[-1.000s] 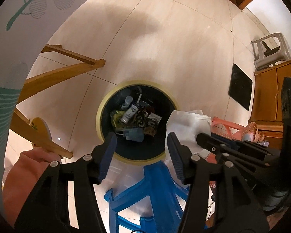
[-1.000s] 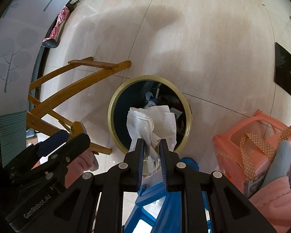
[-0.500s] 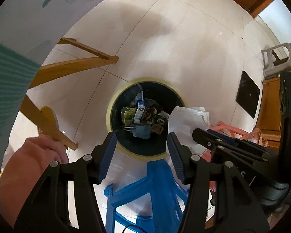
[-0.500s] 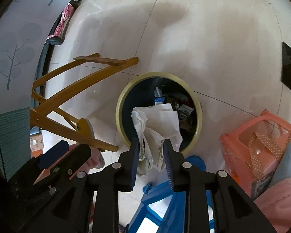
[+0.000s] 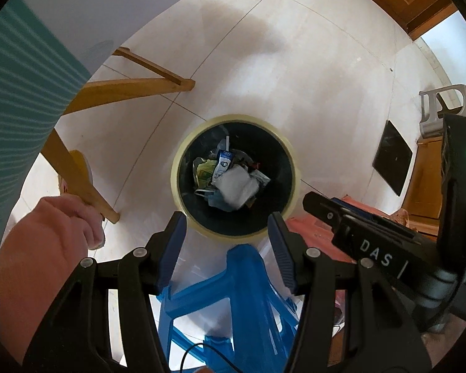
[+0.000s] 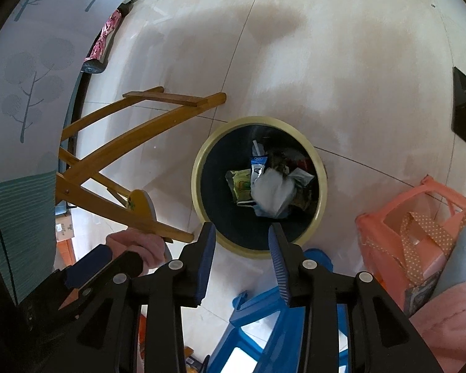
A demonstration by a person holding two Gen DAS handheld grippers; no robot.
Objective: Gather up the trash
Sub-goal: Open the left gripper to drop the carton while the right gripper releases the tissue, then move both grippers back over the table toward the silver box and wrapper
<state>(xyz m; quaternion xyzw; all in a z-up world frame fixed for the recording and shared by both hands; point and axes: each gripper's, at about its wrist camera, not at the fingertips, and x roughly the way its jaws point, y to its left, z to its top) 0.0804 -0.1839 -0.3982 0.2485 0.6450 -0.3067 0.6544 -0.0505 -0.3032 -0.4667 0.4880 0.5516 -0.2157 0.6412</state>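
White crumpled paper wad sits in the trash bin, on top of the pile, near the centre and a touch toward 4 o'clock of the bin's opening in the left wrist view. I read this piece as done: it lies inside, clear of the rim, nothing between my right gripper pads. Those jaws are opening, empty, hanging above the bin's 6 o'clock rim. My left gripper is about half open, also empty, pointing down over the same near edge.

Wad looks soft, loosely balled, creased and slightly blurred; it covers part of a blue-and-white carton at its 11 o'clock and a yellow-green wrapper at its 9 o'clock. Bin is black inside with a pale yellow rim, roughly a third filled by my guess.

What's left: I can't see more loose trash on the tiled floor in either view, so I can't tell whether the task is finished. Blue plastic stool is at 6 o'clock under both grippers, a pink basket at 3 o'clock; neither looks like trash.
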